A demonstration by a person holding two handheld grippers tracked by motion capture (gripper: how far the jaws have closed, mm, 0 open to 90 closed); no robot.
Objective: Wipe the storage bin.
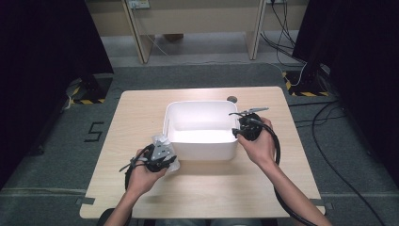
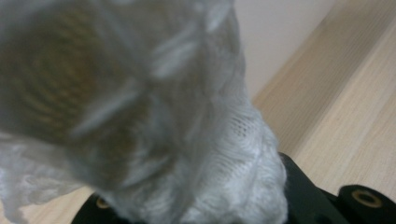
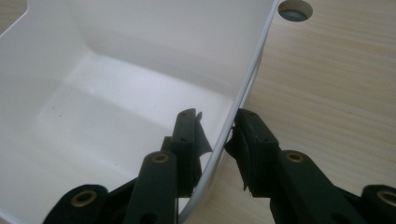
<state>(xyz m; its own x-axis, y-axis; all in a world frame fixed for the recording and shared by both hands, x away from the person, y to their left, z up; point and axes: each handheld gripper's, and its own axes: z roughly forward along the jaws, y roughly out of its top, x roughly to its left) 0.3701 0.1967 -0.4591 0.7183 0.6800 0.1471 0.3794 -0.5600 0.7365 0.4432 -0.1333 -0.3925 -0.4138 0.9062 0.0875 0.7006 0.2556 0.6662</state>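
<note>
A white mesh bag with something brownish inside hangs bunched from my left gripper, which is shut on it just above the table, left of the tub's front corner. The bag pokes up past the gripper toward the tub. A white plastic tub stands in the middle of the table with nothing in it. My right gripper straddles the tub's right wall, one jaw inside and one outside. A thin gap shows between the inner pad and the wall, so the jaws are open.
The light wooden table has a round cable hole just behind the tub's far right corner. Cables trail from both grippers toward the front edge. Dark curtains and desk legs stand beyond the table.
</note>
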